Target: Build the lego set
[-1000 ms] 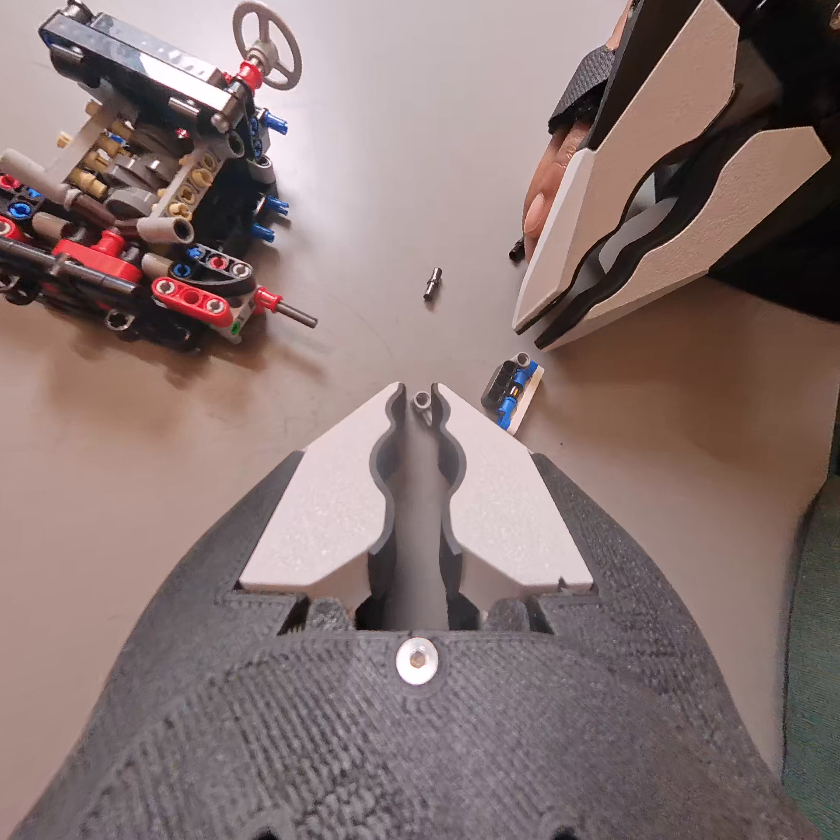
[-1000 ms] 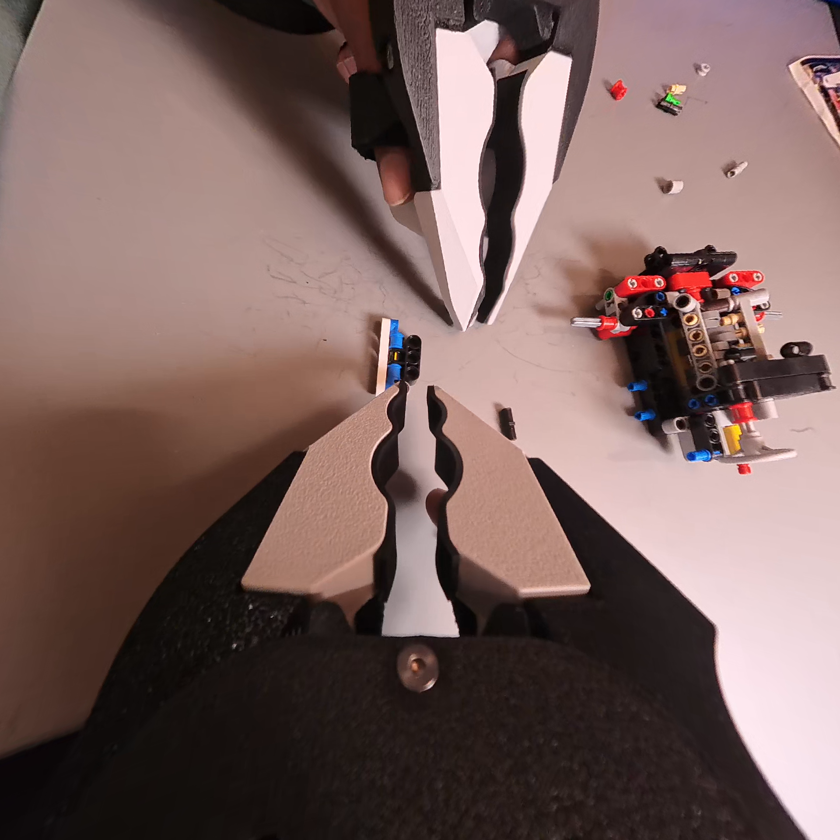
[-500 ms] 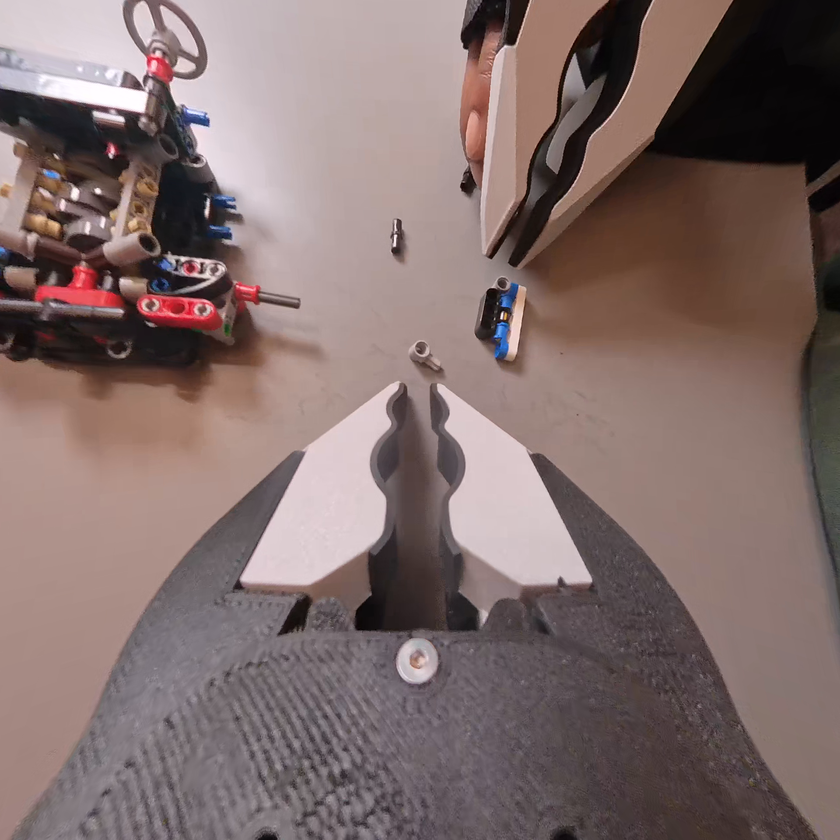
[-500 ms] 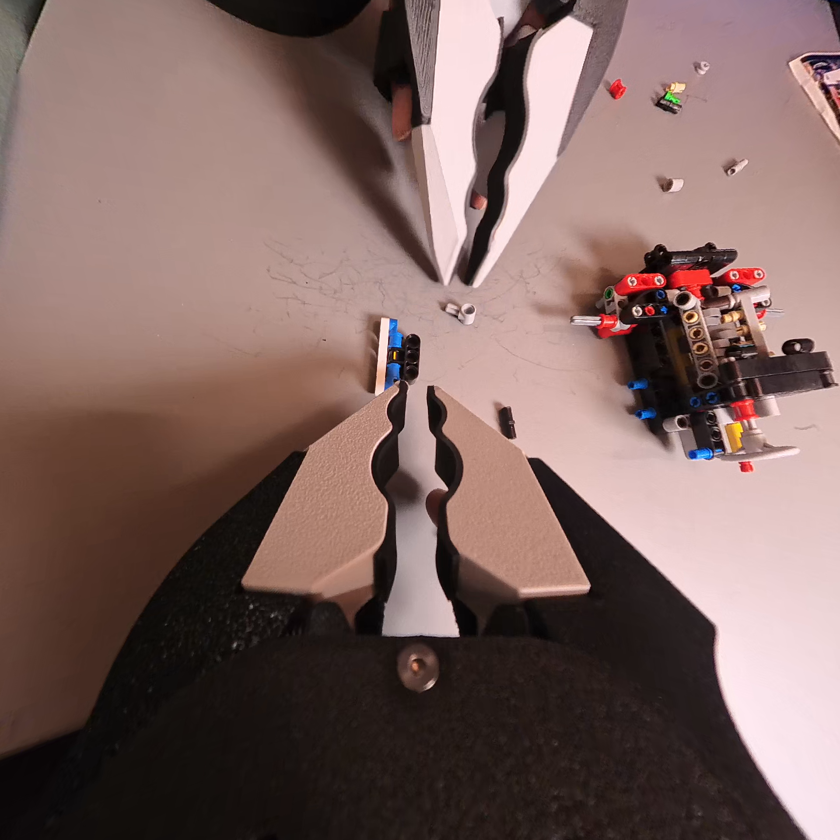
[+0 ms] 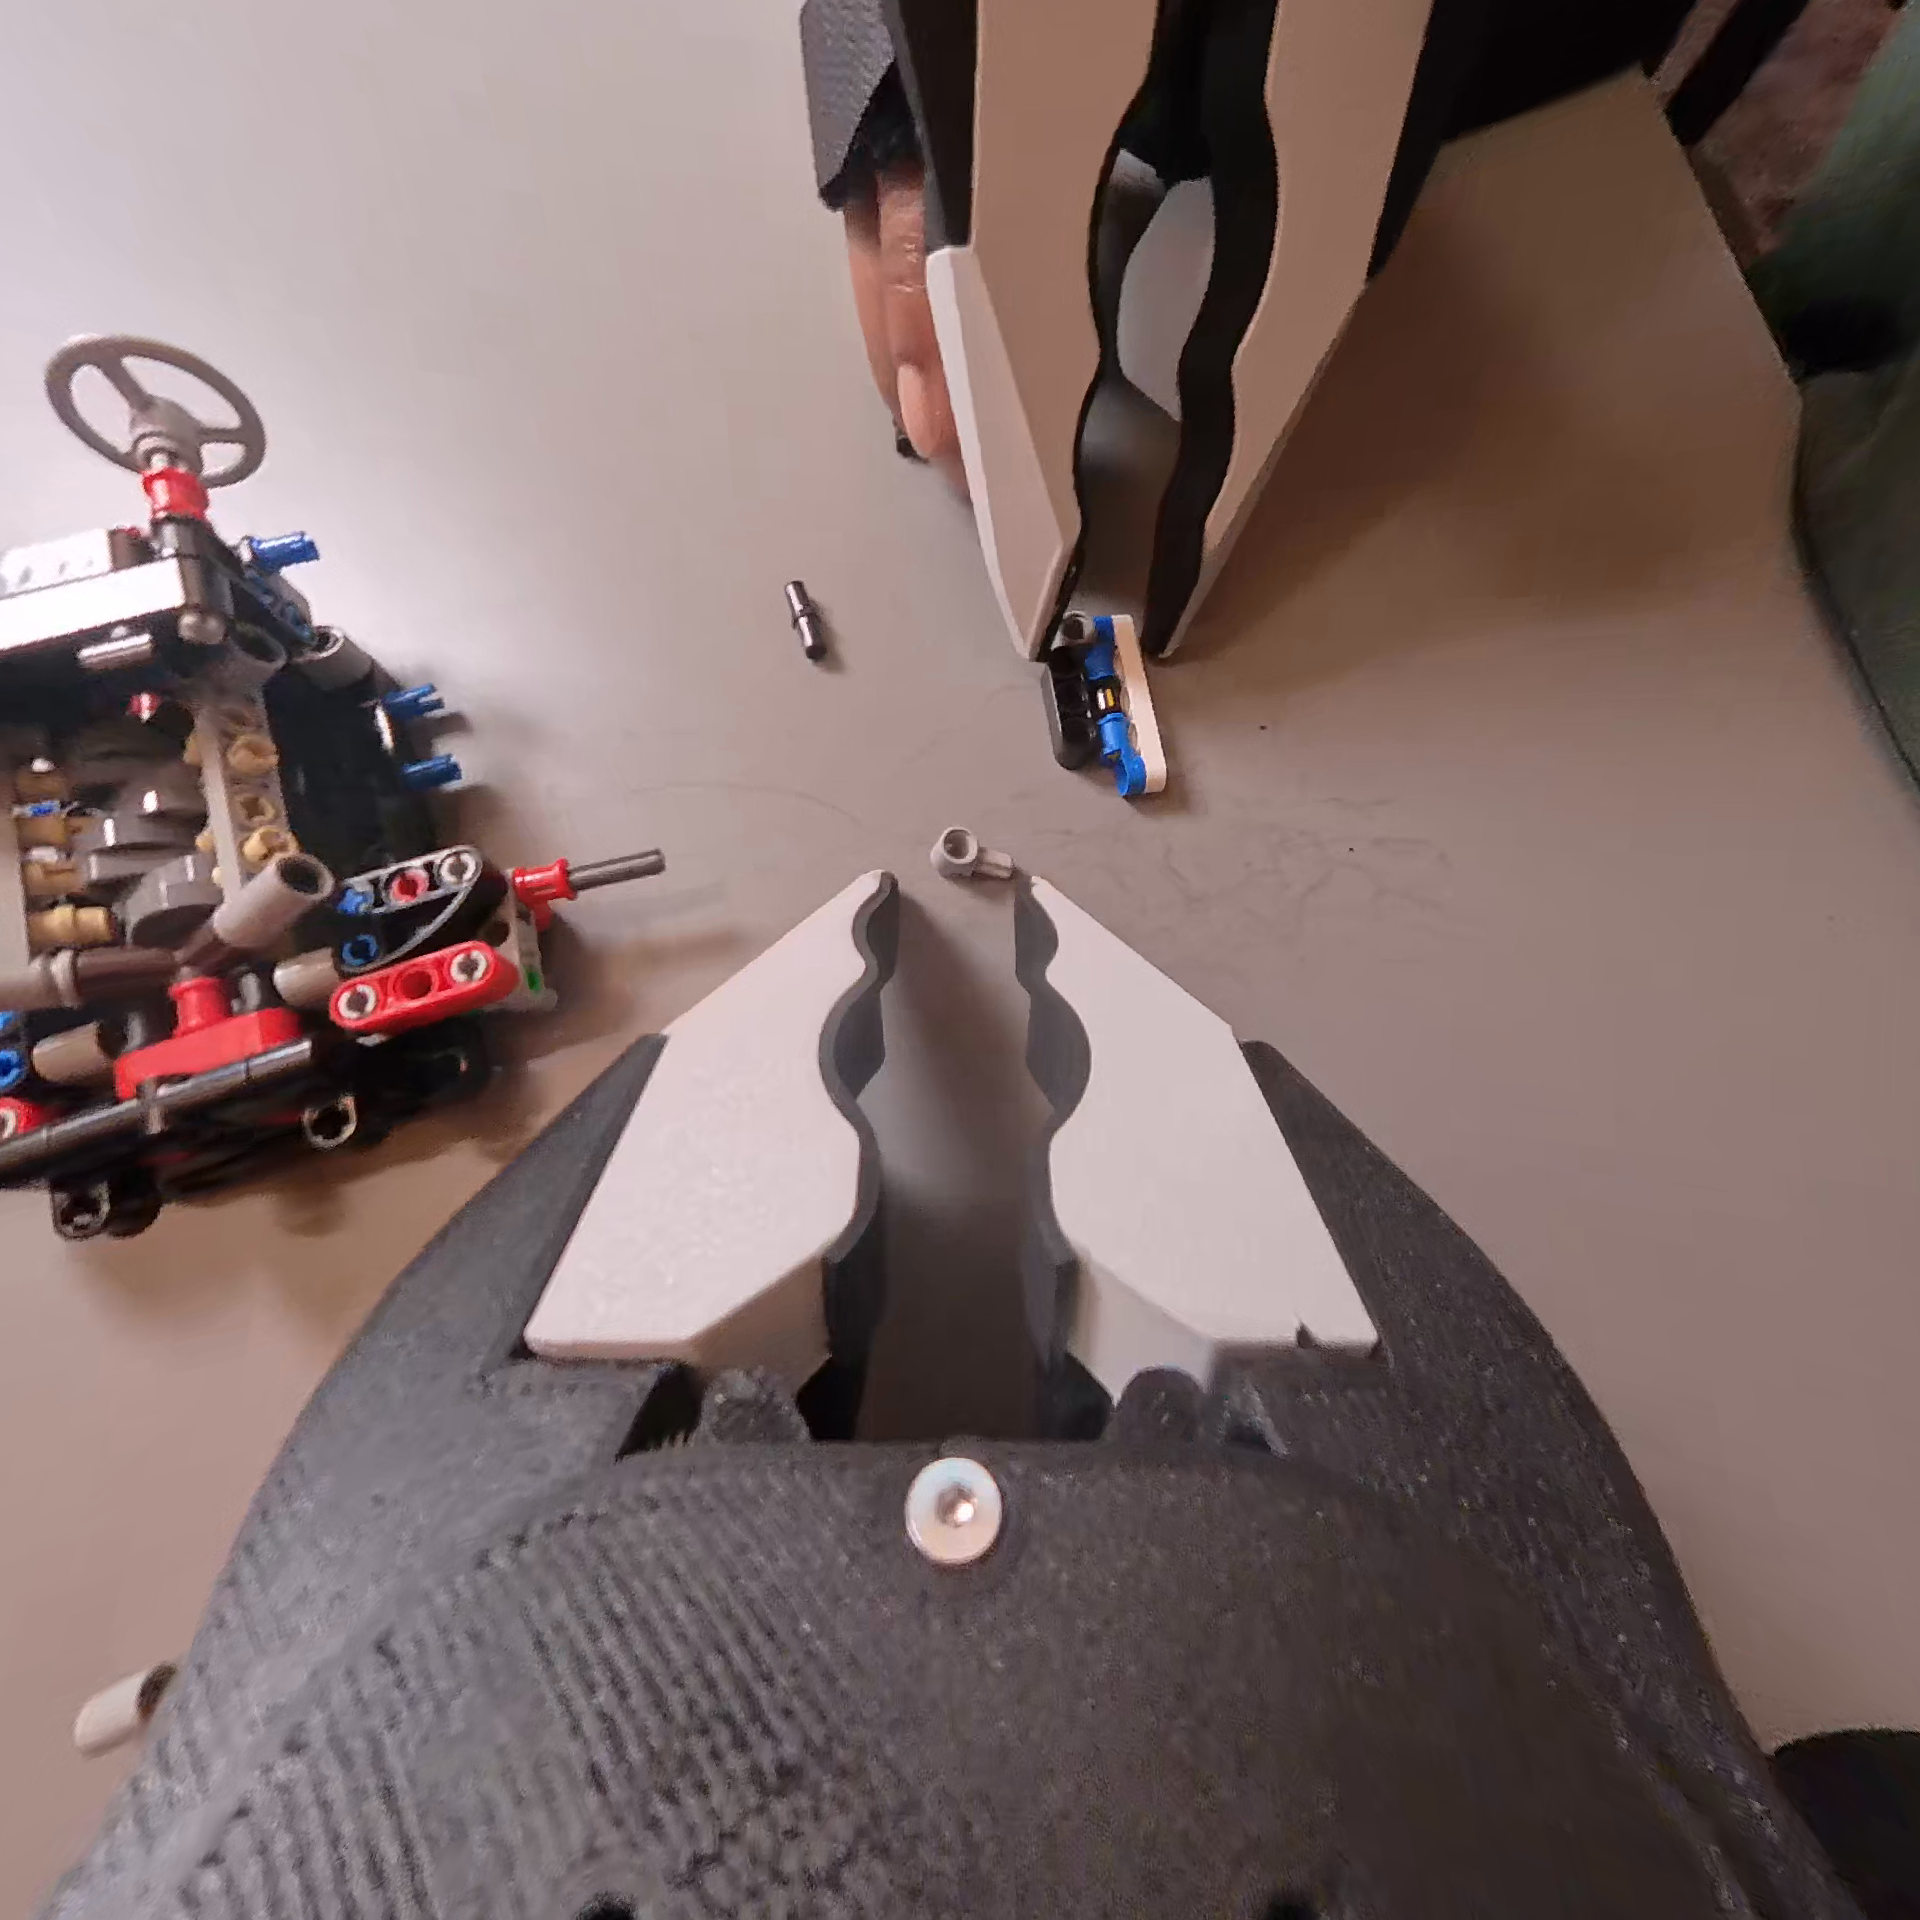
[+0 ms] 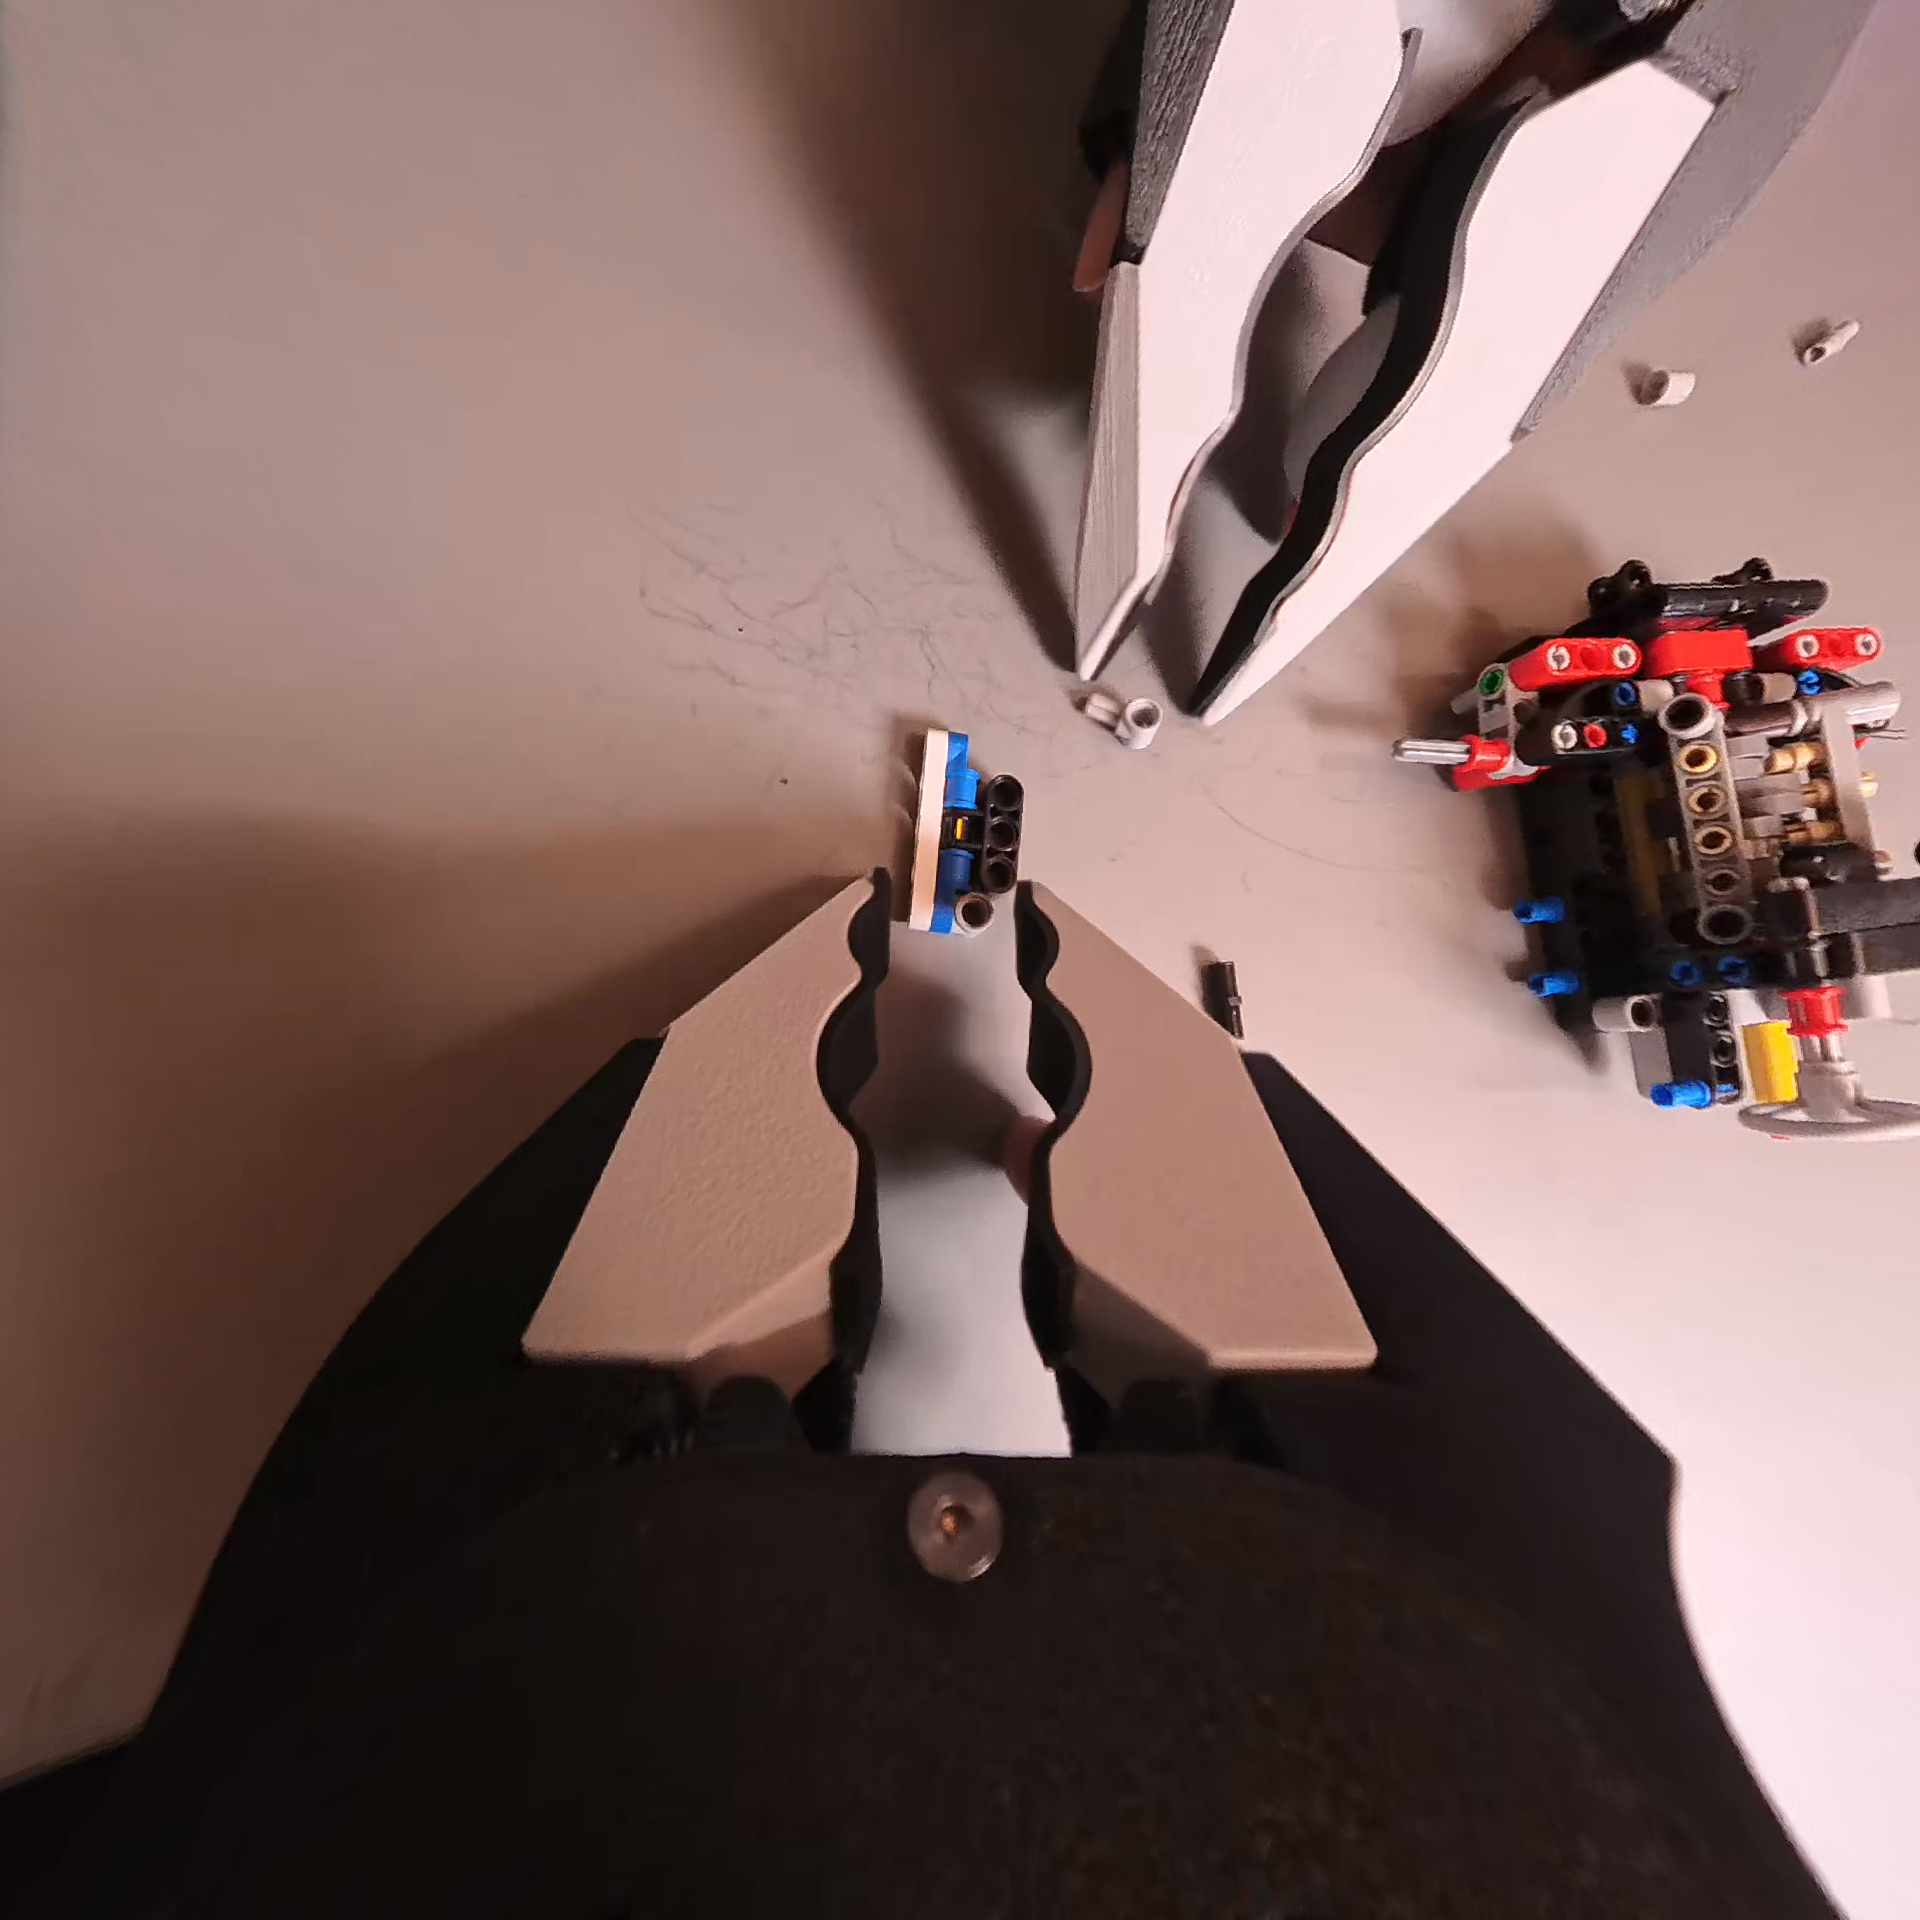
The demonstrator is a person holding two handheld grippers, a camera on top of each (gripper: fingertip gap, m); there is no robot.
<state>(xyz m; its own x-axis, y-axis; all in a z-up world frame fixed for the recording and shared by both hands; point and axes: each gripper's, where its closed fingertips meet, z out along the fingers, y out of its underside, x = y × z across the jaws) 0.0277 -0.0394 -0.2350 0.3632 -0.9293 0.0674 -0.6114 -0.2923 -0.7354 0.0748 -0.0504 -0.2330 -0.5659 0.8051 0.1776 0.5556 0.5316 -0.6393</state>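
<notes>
A small grey connector point(image 5: 971, 854) lies on the table just in front of my left gripper point(image 5: 954, 894), which is open and empty. It also shows in the right wrist view point(image 6: 1122, 717), between the left gripper's tips point(image 6: 1148, 691). A small white, blue and black sub-assembly point(image 6: 961, 831) lies on the table with its near end between the tips of my right gripper point(image 6: 951, 894), which is open around it. In the left wrist view the right gripper point(image 5: 1107, 636) straddles the far end of the sub-assembly point(image 5: 1101, 707). The partly built model point(image 5: 260, 883) sits on the left.
A black pin point(image 5: 805, 620) lies between the model and the right gripper, and shows in the right wrist view point(image 6: 1226, 982). The model point(image 6: 1704, 852) has a grey steering wheel point(image 5: 151, 410). Loose light grey pieces point(image 6: 1662, 387) lie beyond it. The table edge point(image 5: 1725, 260) runs at the right. Left tips to right tips: about 6 centimetres. My right tips are roughly 5 centimetres from the black pin point(image 5: 805, 620).
My left gripper let go of the grey connector, drew back, then opened wider close to it. My right gripper opened wider and moved forward around the sub-assembly's end.
</notes>
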